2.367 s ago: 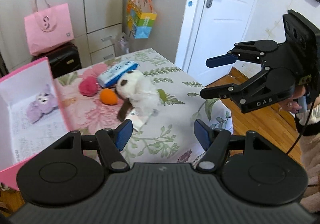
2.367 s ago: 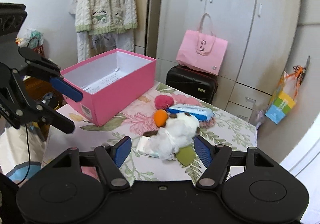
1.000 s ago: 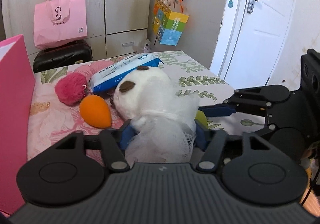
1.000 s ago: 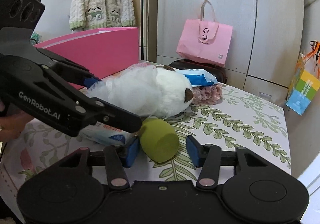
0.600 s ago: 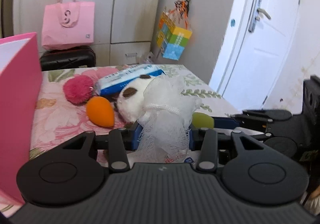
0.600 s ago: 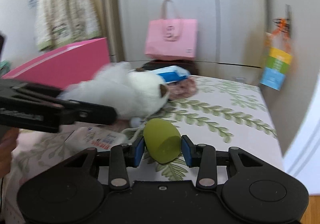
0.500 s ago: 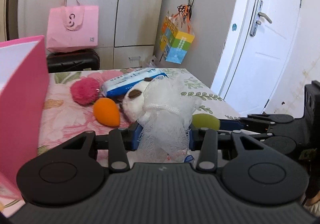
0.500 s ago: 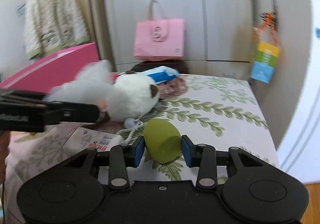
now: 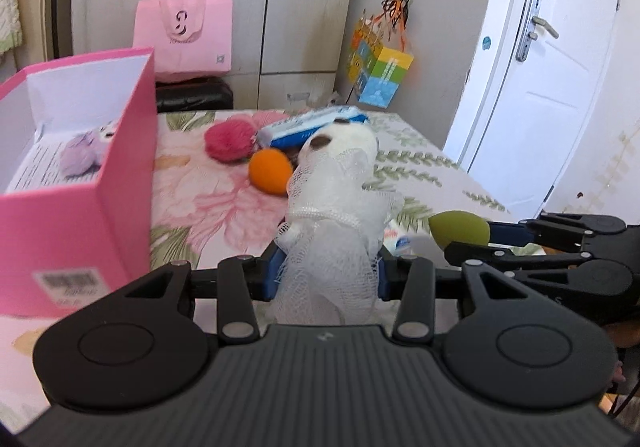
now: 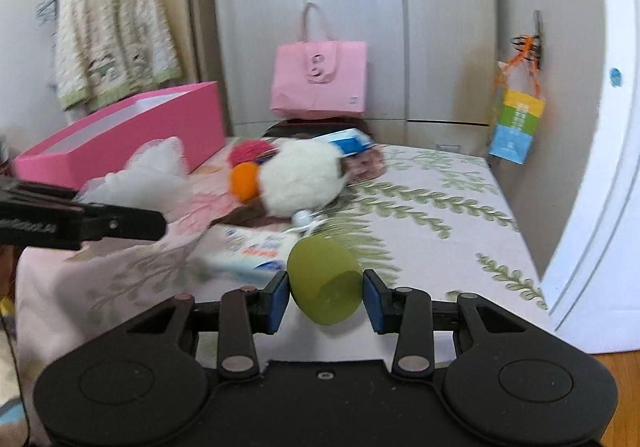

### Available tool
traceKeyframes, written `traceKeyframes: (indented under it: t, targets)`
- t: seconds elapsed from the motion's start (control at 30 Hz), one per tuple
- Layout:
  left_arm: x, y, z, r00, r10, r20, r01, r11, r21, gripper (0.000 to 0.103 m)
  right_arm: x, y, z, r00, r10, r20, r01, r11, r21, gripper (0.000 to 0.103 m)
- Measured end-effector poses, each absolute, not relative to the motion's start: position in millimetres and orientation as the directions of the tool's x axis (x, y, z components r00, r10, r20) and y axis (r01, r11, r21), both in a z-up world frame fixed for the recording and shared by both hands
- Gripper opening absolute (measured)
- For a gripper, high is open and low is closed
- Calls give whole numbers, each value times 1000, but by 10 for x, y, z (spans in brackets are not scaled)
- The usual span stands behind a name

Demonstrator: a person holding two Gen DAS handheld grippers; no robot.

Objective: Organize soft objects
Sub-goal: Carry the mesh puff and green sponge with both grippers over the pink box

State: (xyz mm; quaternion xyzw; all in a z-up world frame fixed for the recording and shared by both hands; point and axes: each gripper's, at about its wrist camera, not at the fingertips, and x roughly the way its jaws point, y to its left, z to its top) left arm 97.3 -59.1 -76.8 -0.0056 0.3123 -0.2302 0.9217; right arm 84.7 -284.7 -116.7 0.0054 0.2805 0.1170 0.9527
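Soft objects: 2 held, 4 on the surface, 1 boxed.

The white mesh bath pouf [image 9: 332,243] is pinched between the left gripper [image 9: 326,273] jaws, raised off the floral surface [image 9: 208,199]. The olive-green egg-shaped sponge [image 10: 323,279] is clamped between the right gripper [image 10: 323,299] jaws, flat end toward the camera. The white plush dog [image 10: 304,175], the orange egg-shaped sponge [image 9: 270,176], the magenta pompom [image 9: 229,139] and the mauve scrunchie [image 10: 366,165] lie bunched near the surface's middle. The lilac plush [image 9: 82,157] lies inside the open pink box [image 9: 76,223].
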Motion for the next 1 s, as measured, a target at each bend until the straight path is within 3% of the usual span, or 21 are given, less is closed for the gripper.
traceKeyframes:
  t: [0.77,1.0]
  targets:
    - [623,522,-428,609,-374,-700,351,918,-185,42,700,-1744,-658,582,545,-604,-634,769,82,44]
    - [596,910,-179,657,-350,-667,316,932,-178,42,796,-1449,-352,540,595,-596,-702,709,72,44]
